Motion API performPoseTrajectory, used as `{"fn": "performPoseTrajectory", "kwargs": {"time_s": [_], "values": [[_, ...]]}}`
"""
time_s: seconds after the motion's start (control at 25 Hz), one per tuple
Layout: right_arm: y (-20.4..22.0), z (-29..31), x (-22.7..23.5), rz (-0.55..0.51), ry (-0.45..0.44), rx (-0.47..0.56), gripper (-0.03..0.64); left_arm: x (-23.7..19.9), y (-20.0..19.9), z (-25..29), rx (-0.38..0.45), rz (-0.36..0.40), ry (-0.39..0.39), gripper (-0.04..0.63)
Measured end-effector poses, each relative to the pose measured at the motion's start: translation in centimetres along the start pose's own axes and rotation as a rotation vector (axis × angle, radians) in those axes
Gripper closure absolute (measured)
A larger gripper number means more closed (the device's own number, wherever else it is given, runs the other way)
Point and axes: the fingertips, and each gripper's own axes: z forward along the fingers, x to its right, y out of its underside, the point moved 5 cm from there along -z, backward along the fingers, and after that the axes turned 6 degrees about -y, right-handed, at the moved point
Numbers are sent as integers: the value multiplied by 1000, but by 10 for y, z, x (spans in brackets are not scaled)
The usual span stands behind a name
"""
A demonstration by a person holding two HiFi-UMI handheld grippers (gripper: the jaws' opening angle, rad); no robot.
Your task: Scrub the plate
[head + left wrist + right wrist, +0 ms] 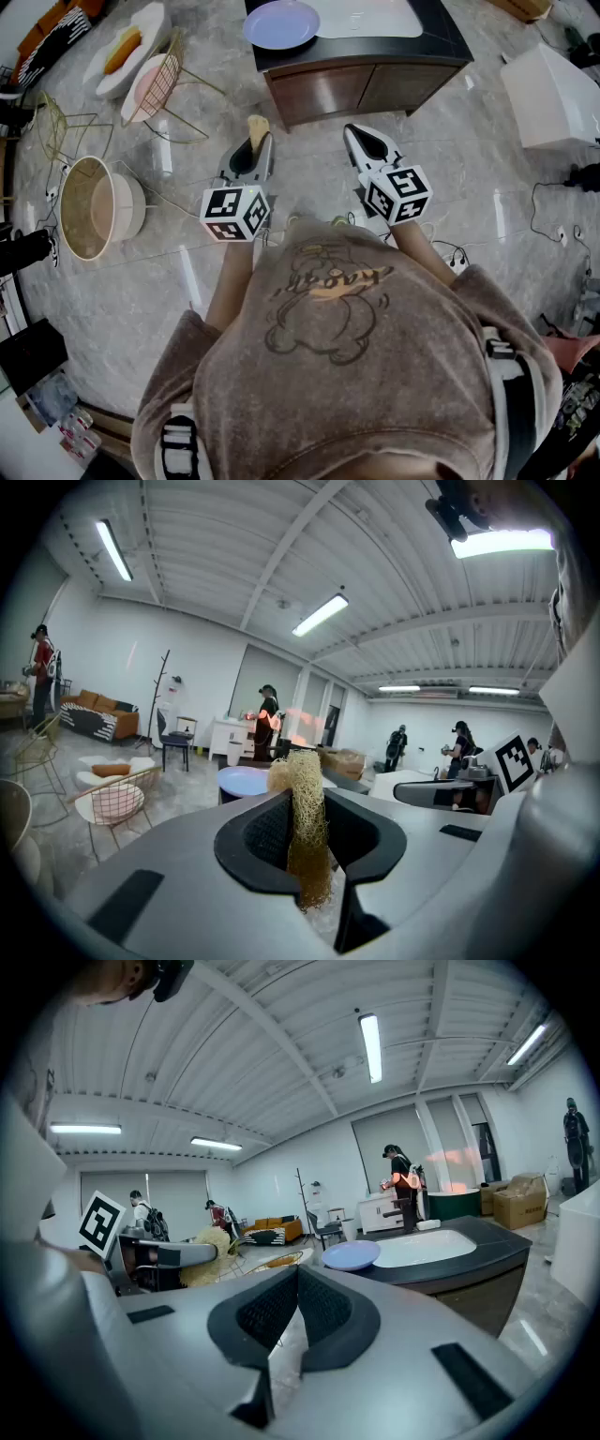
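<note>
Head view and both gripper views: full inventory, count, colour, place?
plate: one, pale lilac, on the dark counter beside the sink
counter: one, black top, wood front, ahead of the person
sink: one, white, set into the counter
chairs: at least three, pink, white and beige seats, floor at left
box: one, white, floor at right
bystanders: several, far background
loofah: one, tan, clamped in the left claw
left claw: one, grey, shut on the loofah
right claw: one, grey, shut, empty
</note>
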Motion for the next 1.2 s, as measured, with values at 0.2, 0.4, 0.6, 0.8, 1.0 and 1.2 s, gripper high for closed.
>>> {"fn": "performPoseTrajectory", "kwargs": {"time_s": [0.2,0.4,0.6,0.8,1.0,1.2], "values": [[-1,5,-8,4,2,8,617,-5,3,-6,-7,-2,2,514],[-6,12,-9,33,37,31,617,-16,-1,-8,-11,6,22,514],[1,27,-19,32,84,37,618,-41,-2,-12,3,36,38,514],[12,43,-31,48,136,43,617,-61,-1,-8,1,54,100,514],[17,56,-40,42,160,36,618,-73,3,2,6,41,136,514],[18,71,-24,33,184,30,618,-84,-2,26,23,36,154,514]]}}
